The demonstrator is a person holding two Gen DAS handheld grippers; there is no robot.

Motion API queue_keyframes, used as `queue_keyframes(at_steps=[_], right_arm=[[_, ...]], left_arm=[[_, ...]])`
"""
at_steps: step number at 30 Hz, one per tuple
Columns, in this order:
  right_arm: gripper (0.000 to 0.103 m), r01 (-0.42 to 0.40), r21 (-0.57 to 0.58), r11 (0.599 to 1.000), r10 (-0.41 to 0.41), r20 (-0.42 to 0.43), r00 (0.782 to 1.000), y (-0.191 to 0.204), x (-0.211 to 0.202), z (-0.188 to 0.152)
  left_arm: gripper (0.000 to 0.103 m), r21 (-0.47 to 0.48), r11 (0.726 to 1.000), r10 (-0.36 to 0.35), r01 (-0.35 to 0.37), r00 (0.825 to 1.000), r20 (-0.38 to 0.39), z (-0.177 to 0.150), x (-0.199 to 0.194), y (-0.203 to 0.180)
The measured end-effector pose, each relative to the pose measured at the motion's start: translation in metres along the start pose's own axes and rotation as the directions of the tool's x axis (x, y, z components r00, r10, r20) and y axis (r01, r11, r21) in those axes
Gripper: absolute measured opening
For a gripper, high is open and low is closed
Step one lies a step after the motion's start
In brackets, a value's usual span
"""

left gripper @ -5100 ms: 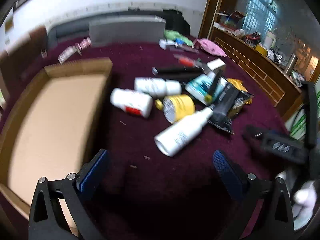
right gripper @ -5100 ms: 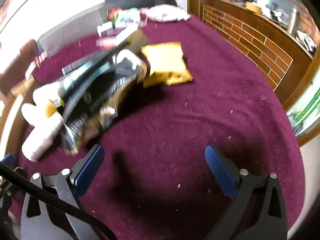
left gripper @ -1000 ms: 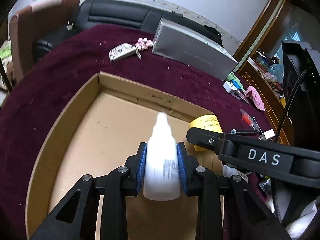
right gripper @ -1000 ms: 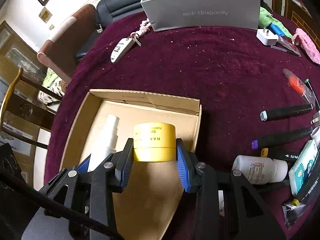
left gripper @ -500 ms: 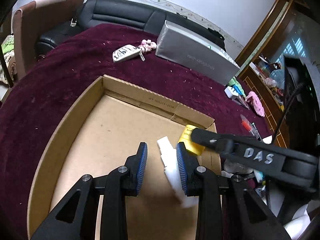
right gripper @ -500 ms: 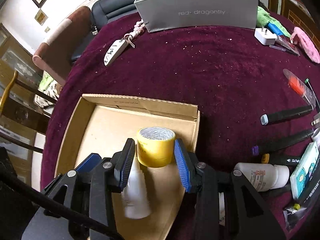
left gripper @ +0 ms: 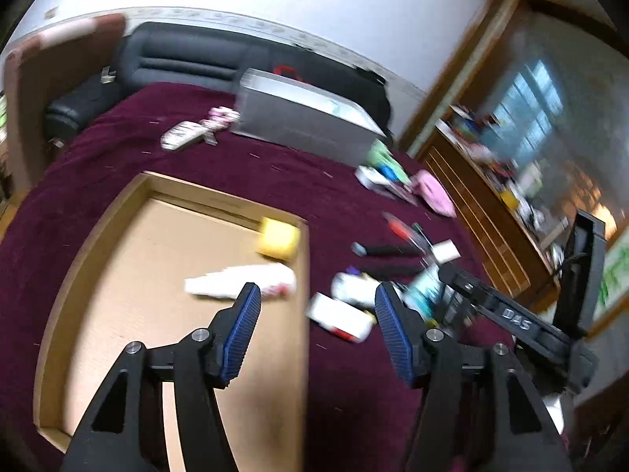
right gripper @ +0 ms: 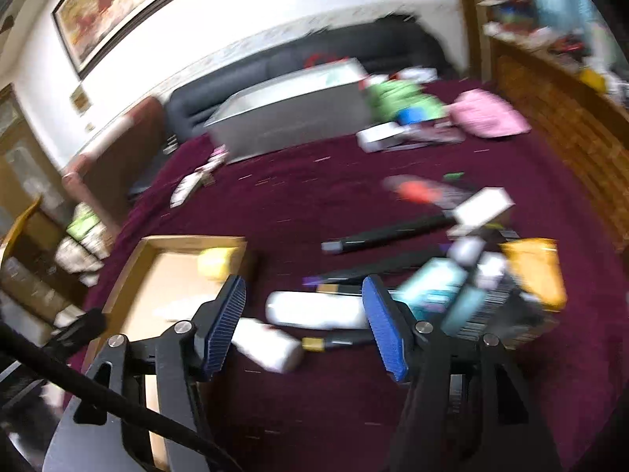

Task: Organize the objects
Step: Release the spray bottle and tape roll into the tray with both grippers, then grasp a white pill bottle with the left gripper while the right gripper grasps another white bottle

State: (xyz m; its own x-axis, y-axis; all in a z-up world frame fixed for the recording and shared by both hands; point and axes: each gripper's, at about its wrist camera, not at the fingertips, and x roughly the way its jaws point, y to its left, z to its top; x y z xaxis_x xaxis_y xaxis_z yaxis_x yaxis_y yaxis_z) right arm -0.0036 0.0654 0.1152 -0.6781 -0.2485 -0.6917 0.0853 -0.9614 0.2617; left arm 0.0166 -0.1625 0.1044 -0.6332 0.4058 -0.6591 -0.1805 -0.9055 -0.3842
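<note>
A shallow cardboard box (left gripper: pixel 118 212) lies on the maroon table at the left. In it lie a white spray bottle (left gripper: pixel 243 279) on its side and a yellow jar (left gripper: pixel 277 238), also seen in the right wrist view (right gripper: pixel 215 262). My left gripper (left gripper: pixel 316 306) is open and empty above the box's right edge. My right gripper (right gripper: pixel 302 306) is open and empty above two white bottles, one (right gripper: pixel 314 308) lying between its fingers and one (right gripper: pixel 267 344) nearer. Both views are blurred.
Black pens (right gripper: pixel 387 232), a teal packet (right gripper: pixel 432 283), a yellow pouch (right gripper: pixel 536 271) and a white block (right gripper: pixel 481 204) lie right of the box. A grey box (left gripper: pixel 302 118), keys (left gripper: pixel 184 133) and a pink cloth (right gripper: pixel 487 118) sit further back. A wooden sideboard (left gripper: pixel 483 212) runs along the right.
Both grippers have opened and let go: the spray bottle and the yellow jar now lie in the box. Both grippers have pulled back and swung right towards the loose items.
</note>
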Motion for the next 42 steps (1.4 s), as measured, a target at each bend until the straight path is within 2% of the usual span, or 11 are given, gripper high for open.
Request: queue_keyframes(at_steps=[3,5,8,13,19,23,24,28,36,40,42], right_arm=[[0.061,0.062,0.023,0.998,-0.062,0.038,0.997,-0.028,-0.006,-0.015],[0.061,0.070,0.045,0.997,-0.072,0.046,0.996,-0.044,-0.005,-0.020],[0.061,0.068,0.076,0.995,-0.072,0.058,0.996,-0.063,0.000,-0.029],[0.061,0.036,0.078,0.996,-0.043,0.088,0.995,-0.074,0.000,-0.036],[0.061,-0.022,0.064,0.998,0.017,0.077,0.997,-0.076,0.007,-0.039],[0.061,-0.043,0.062,0.997,0.038,0.078,0.996,-0.077,0.005,-0.041],[0.061,-0.046,0.064,0.997,0.041,0.078,0.996,-0.078,0.005,-0.041],[0.061,-0.045,0.072,0.996,0.040,0.074,0.996,-0.079,0.006,-0.042],[0.062,-0.031,0.046,0.998,0.028,0.068,0.997,-0.076,0.010,-0.044],[0.062,-0.091,0.065,0.994,0.090,0.022,0.996,-0.073,0.011,-0.039],[0.062,-0.126,0.021,0.992,0.127,-0.022,0.992,-0.060,0.009,-0.033]], left_arm=[[0.054,0.043,0.999,0.006,-0.003,0.999,-0.050,-0.010,0.023,-0.028],[0.054,0.049,0.999,0.018,-0.015,0.997,-0.075,-0.018,0.040,-0.041],[0.054,0.071,0.993,0.096,-0.090,0.991,-0.094,-0.028,0.065,-0.054],[0.054,0.176,0.957,0.245,-0.232,0.968,-0.056,-0.031,0.093,-0.066],[0.054,0.237,0.929,0.316,-0.283,0.942,-0.113,-0.030,0.126,-0.061],[0.054,0.274,0.909,0.355,-0.314,0.928,-0.112,-0.033,0.141,-0.069],[0.050,0.281,0.908,0.352,-0.310,0.929,-0.113,-0.034,0.142,-0.070],[0.049,0.228,0.939,0.287,-0.259,0.953,-0.101,-0.035,0.129,-0.067],[0.050,0.134,0.982,0.145,-0.135,0.987,-0.063,-0.047,0.056,-0.064],[0.050,0.115,0.988,0.107,-0.102,0.994,-0.033,-0.053,0.023,-0.057],[0.050,0.123,0.988,0.097,-0.095,0.995,-0.012,-0.057,0.007,-0.054]])
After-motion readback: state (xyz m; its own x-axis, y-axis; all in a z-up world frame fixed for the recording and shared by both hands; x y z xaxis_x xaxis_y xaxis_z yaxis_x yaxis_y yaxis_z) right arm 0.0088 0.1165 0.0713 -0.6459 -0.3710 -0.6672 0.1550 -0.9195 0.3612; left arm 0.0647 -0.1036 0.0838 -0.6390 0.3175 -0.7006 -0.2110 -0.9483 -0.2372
